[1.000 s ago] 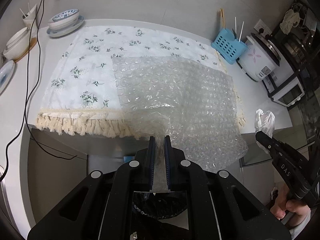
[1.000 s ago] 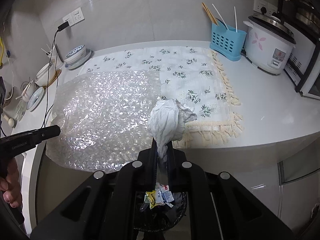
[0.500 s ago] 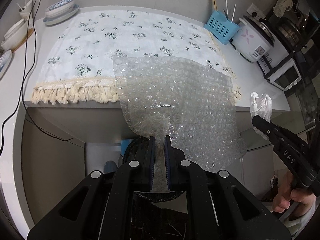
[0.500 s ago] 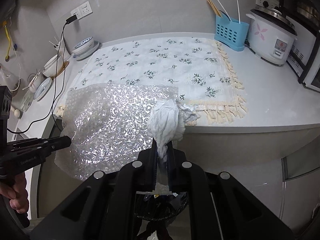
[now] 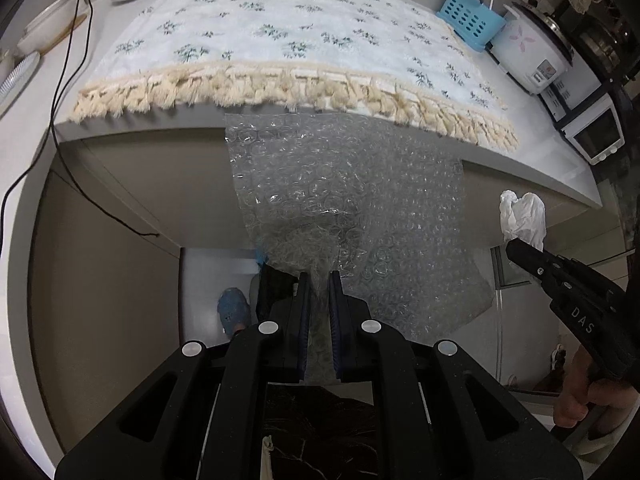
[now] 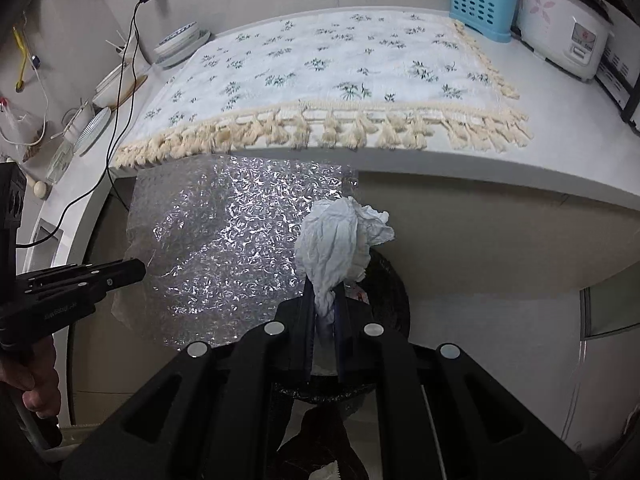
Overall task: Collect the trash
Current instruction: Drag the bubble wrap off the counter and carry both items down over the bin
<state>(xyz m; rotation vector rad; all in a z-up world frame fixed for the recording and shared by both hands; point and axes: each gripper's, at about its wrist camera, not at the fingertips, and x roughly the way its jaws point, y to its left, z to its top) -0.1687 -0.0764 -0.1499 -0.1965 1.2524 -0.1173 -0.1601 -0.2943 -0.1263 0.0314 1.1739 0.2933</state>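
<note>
Pinching crinkly bubble wrap [image 5: 344, 200], crumpled white tissue [image 6: 340, 240]

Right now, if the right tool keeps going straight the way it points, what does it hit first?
Most likely the black bin just past the crumpled tissue that the right tool holds. Depth is unclear, so it could pass the rim and reach the floor.

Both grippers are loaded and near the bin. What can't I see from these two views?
- Bin: right wrist view, mostly behind the right gripper and tissue; fill unreadable.
- Bin, left wrist view: covered by bubble wrap and the left gripper.
- Floor below: cut off by both bottom edges.
</note>
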